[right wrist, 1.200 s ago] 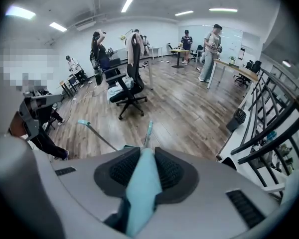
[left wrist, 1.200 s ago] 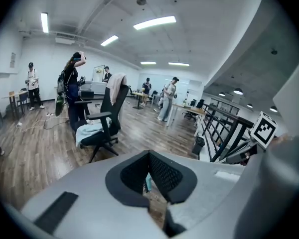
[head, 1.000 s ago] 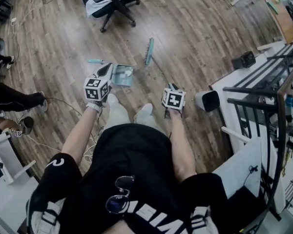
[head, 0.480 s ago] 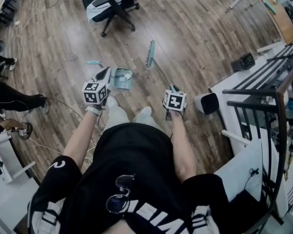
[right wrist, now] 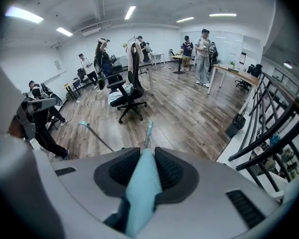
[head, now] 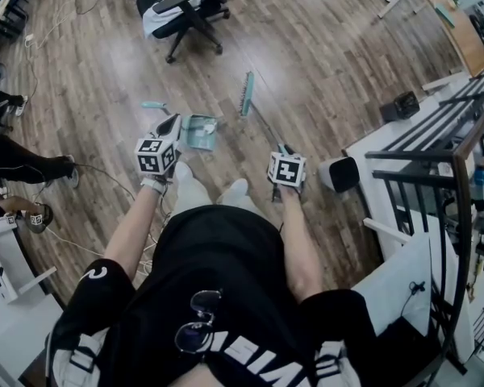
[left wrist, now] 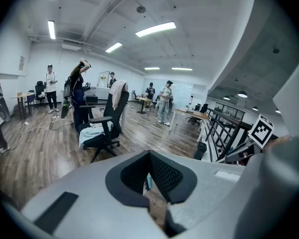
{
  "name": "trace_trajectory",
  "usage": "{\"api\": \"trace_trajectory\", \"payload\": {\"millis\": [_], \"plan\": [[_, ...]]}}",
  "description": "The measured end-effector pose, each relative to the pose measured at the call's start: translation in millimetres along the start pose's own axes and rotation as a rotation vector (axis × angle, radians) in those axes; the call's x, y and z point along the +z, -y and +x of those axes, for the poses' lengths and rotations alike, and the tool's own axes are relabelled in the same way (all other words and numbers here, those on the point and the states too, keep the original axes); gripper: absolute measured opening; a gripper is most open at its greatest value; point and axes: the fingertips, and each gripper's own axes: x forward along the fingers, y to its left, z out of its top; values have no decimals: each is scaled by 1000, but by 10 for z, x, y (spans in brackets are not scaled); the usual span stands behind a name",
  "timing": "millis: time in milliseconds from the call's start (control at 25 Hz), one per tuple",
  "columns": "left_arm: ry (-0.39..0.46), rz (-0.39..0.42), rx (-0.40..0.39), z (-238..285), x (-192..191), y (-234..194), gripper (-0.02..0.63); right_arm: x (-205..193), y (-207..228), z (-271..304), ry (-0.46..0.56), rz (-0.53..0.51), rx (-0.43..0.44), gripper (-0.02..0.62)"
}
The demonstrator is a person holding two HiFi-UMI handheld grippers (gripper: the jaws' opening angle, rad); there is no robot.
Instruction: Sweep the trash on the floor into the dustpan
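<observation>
Wood floor [head: 331, 71] carries the dustpan [head: 200, 131] beside your nearly closed left tongs [head: 175, 121]; your right tongs [head: 283, 148] clamp the broom [head: 247, 93] handle.

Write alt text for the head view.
A person on a wood floor grips a teal broom in the right tongs, its head beside a dustpan with scraps; the left tongs hover near it. An office chair stands beyond.

Our black tee [head: 218, 272] bears white lettering and hung sunglasses [head: 195, 322]; white shoes [head: 238, 189]; checkered cubes top left gripper [head: 176, 119] and right gripper [head: 284, 147].
</observation>
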Motion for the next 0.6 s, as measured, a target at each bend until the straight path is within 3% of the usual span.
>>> {"api": "trace_trajectory", "payload": {"millis": [600], "plan": [[1, -2, 8, 39, 52, -49, -3, -23, -25, 10, 2, 20, 15, 84]]}}
